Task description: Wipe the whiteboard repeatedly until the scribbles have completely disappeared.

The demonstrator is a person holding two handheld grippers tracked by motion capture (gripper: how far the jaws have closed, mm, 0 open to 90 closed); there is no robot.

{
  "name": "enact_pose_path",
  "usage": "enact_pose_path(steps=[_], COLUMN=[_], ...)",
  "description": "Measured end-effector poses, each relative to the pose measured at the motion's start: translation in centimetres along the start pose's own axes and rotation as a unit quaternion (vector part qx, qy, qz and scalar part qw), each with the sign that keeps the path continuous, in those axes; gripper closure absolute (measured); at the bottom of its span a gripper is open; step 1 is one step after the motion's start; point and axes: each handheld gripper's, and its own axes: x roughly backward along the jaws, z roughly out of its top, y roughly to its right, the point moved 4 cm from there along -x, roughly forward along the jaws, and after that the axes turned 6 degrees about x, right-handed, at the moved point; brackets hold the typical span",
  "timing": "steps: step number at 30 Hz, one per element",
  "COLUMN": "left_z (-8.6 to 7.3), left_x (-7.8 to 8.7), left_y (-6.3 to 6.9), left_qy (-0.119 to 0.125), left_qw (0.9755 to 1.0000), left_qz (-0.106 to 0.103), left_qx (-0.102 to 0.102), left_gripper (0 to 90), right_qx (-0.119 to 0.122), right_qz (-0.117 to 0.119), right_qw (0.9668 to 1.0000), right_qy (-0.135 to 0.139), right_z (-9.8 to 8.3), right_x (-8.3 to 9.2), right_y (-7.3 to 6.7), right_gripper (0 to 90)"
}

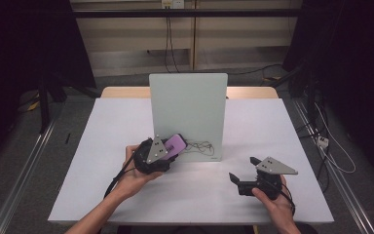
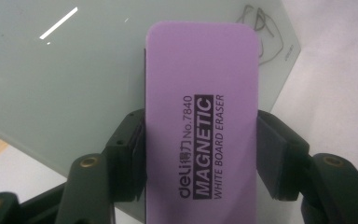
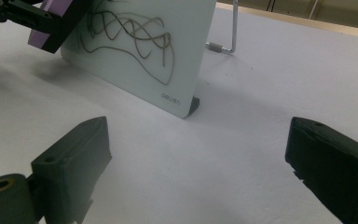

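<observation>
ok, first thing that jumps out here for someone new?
The purple magnetic whiteboard eraser, clamped across its sides in the left tongs and held at the lower left of the upright glass whiteboard at mid-table. Next, the dark scribble low on that board, beside the eraser. The right tongs rest open on the white table, off to the right.

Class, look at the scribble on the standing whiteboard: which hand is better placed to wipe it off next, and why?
The left. Its left gripper is shut on the purple eraser, held at the whiteboard beside the scribble. The right gripper rests on the table, jaws open, empty.
</observation>
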Motion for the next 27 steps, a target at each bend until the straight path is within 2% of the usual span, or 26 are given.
enact_pose_path(steps=[3, 6, 9, 27], left_z=[0.0, 0.0, 0.1, 1.0], left_x=[-0.3, -0.6, -0.8, -2.6], left_y=[0.3, 0.5, 0.7, 2.2], left_qy=[0.001, 0.002, 0.004, -0.013], left_qw=[1.0, 1.0, 0.9999, 0.999], left_qz=[-0.005, -0.003, -0.012, -0.039], left_qx=[0.003, -0.005, 0.006, -0.015], left_gripper=[41.2, 41.2, 41.1, 41.0], right_qx=[-0.001, -0.001, 0.0, -0.002], right_qz=[0.0, 0.0, 0.001, -0.004], right_qw=[1.0, 1.0, 1.0, 1.0], right_qy=[0.0, 0.002, 0.002, -0.003], right_z=[0.0, 0.0, 0.0, 0.0], right_x=[0.0, 0.0, 0.0, 0.0], right_y=[0.0, 0.0, 0.0, -0.1], right_gripper=[6.6, 6.6, 6.7, 7.0])
